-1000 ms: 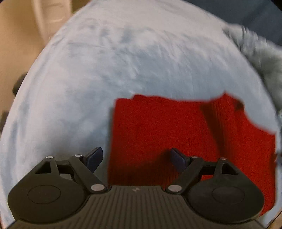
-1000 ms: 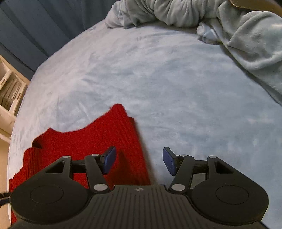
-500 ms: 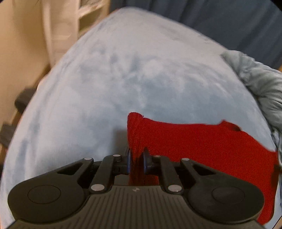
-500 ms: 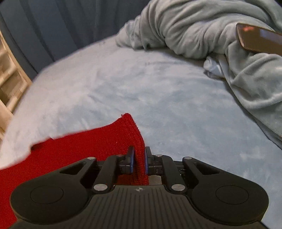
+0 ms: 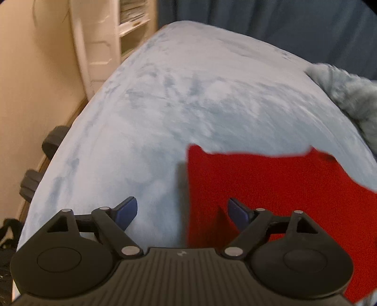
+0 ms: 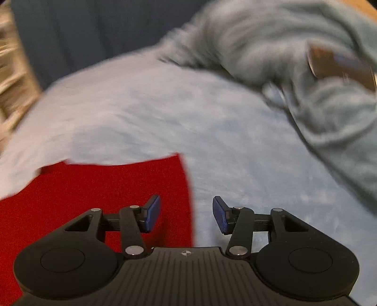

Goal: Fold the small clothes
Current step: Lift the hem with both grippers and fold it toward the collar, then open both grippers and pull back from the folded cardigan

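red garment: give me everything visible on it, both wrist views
The red garment is a bright red, knit-looking fabric that lies flat on the pale blue bed cover, with one straight side edge and an uneven far edge. The left tool and right tool straddle opposite side edges, jaws opening, pads clear of the cloth. Blur hides finer detail.

pale blue fleecy bed cover [image 5: 188, 106] fills most of both views, soft and mottled. grey-green blanket [image 6: 271, 47] bunched up at the far right side, a dark flat thing [image 6: 341, 68] resting on it, too blurred to say what. dark blue curtain [image 5: 271, 21] behind the bed. white shelf unit [image 5: 106, 35] w/ papers on the far left, cream wall [image 5: 35, 82] beside it. black chunky objs [image 5: 51, 143] on the floor by the bed edge, can't tell what.
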Available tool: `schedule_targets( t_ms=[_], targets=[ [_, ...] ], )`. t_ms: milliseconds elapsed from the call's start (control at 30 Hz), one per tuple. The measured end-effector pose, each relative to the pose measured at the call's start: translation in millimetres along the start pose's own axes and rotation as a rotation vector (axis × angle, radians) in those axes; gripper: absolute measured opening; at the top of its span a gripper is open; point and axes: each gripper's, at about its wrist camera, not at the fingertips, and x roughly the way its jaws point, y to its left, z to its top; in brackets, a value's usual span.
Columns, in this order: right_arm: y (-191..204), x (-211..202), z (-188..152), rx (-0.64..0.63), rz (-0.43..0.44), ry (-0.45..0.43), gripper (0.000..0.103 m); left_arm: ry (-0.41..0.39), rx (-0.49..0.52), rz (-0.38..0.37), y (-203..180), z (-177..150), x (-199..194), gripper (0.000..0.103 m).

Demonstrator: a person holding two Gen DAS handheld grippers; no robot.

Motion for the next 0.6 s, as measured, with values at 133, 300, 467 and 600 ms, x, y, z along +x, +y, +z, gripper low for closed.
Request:
schedule_targets(
  t_ms=[133,300,467,600],
  targets=[
    [38,-29,-44,-0.162,0.078,0.016,0.050,-0.021,0.084,0.009,-26,-36,-30,0.095],
    [69,-6,-95,-0.348,-0.012,0.166,0.050,0.016,0.282,0.162,-60,-87,-21,0.103],
    [73,-33,-88,-0.404,-0.062,0.136,0.052,-0.022,0.451,0.241,-67,-103,-40,0.103],
    [66,-93,-82,-0.342,-0.008,0.075,0.057,-0.076,0.409,0.240,-63,-104,-91,0.103]
  ],
)
